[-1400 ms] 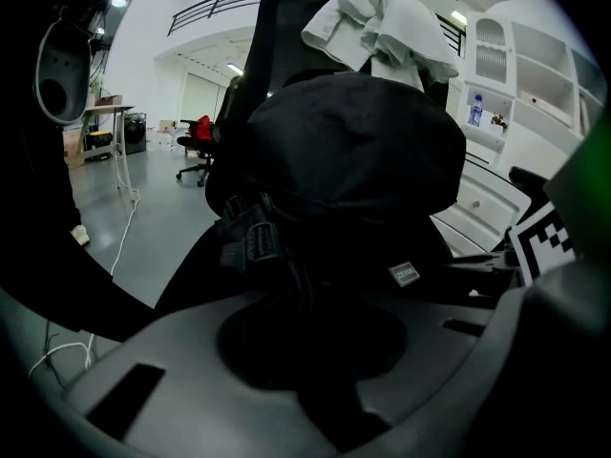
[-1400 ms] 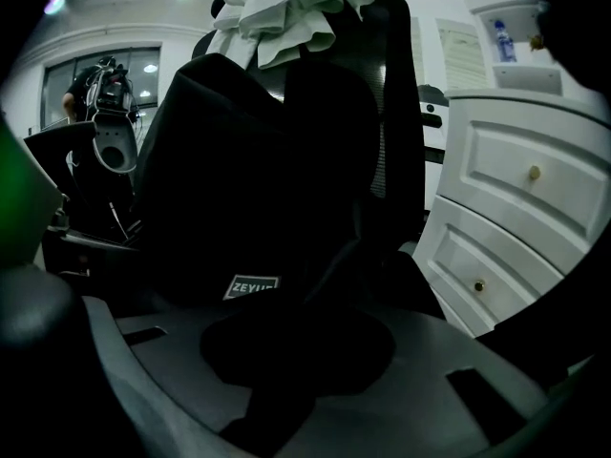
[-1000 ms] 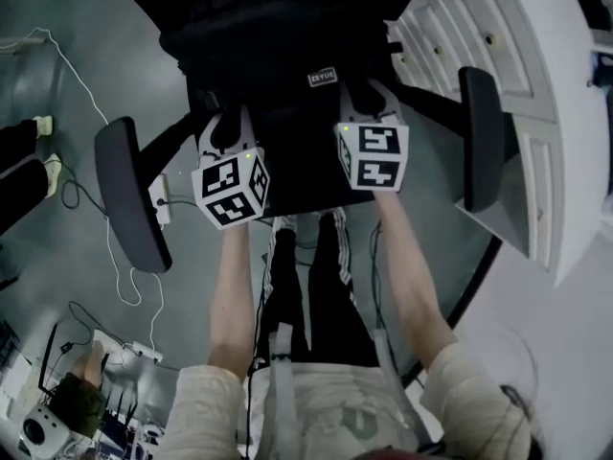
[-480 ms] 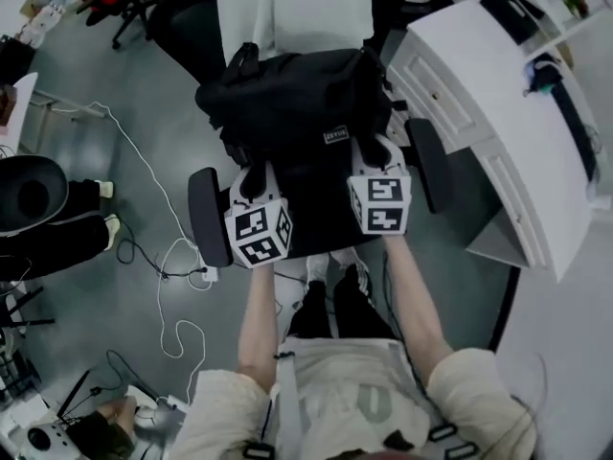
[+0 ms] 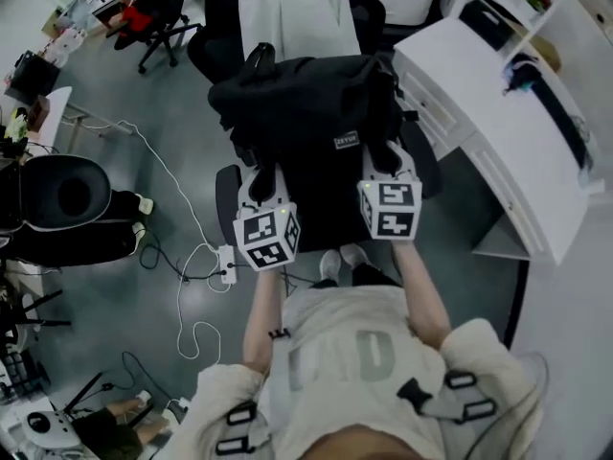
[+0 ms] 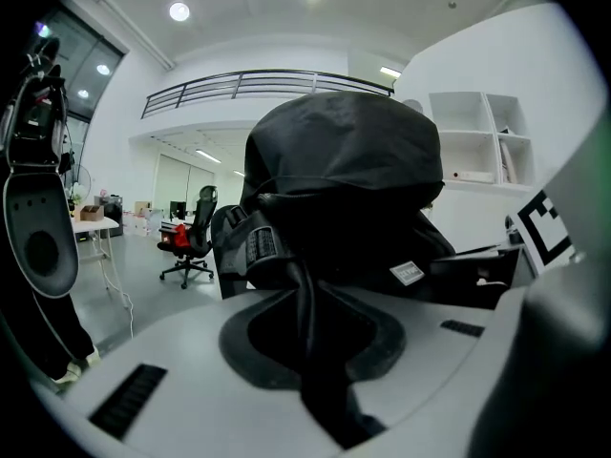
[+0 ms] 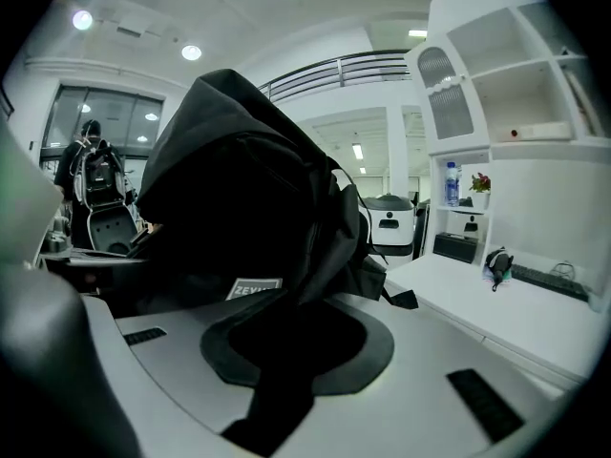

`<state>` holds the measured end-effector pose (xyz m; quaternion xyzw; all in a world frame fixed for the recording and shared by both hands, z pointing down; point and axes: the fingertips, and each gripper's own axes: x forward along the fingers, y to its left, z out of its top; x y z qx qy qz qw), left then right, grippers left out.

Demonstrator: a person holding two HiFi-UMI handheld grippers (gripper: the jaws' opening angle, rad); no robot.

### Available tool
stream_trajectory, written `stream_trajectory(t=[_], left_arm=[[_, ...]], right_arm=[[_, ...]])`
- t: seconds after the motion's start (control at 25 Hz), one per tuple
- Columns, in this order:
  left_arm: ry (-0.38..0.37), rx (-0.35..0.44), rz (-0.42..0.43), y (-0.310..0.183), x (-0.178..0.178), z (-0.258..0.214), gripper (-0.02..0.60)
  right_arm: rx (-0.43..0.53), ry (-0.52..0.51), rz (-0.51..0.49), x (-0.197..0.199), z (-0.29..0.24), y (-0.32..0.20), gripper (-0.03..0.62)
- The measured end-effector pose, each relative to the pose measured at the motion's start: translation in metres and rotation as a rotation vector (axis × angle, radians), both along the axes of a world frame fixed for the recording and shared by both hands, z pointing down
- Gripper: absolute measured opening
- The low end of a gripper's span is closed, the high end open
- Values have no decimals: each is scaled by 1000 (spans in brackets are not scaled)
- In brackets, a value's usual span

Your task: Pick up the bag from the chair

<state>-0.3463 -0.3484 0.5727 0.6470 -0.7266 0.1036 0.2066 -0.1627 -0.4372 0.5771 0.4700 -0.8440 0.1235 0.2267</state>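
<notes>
The black bag (image 5: 306, 103) sits mid-scene, held up over the chair (image 5: 321, 220) and roughly between its two armrests (image 5: 228, 192). Honestly can't tell if the bottom is clear of the seat or just brushing it. There's a small white label (image 5: 346, 142) on the near face.

Both grippers have it by the straps. The left gripper (image 6: 310, 337) has its jaws pinched almost together on a black strap (image 6: 320, 389) at the bag's near left. The right gripper (image 7: 286, 351) is doing the same on a second strap (image 7: 267, 408) at the near right. Each strap runs out of the jaws straight up into the bag, which fills most of both gripper views. The two marker cubes sit side by side just on the near side of the bag.

Further out, there's a white desk (image 5: 498, 151) with drawers to the right. A white cable (image 5: 182, 257) trails to a power strip (image 5: 228, 264) on the grey floor to the left. Another office chair (image 5: 153, 8) is way off at the far left.
</notes>
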Motion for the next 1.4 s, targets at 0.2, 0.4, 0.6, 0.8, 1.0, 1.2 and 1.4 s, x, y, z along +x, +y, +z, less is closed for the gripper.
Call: stream_trajectory(t=[0.2,0.4,0.6,0.8,1.0,1.2,1.4], left_arm=[[-14,17,-6,25,13,-17,44],[-11,21,-38,38,18,-24,44],[-19,4,-57,38,18,-16,44],[-40,-7,-56,31,18,-15,44],[-53,-7,-39,28,21,-17,44],[-58,-8,-28,26,22,-17,44],[-62,0,-23,26,26,-17,44]], right_arm=[[11,-25,-33,9,-27,25,67],[39,-10,-58,15,-33,35,67],[39,-14,-76,14,-29,38,67],[27,-28,-72,16,-22,32,67],[17,-34,-55,21,-21,31,67],[14,-39,-49,24,-20,31,67],[19,-43,-45,28,-19,32,67]])
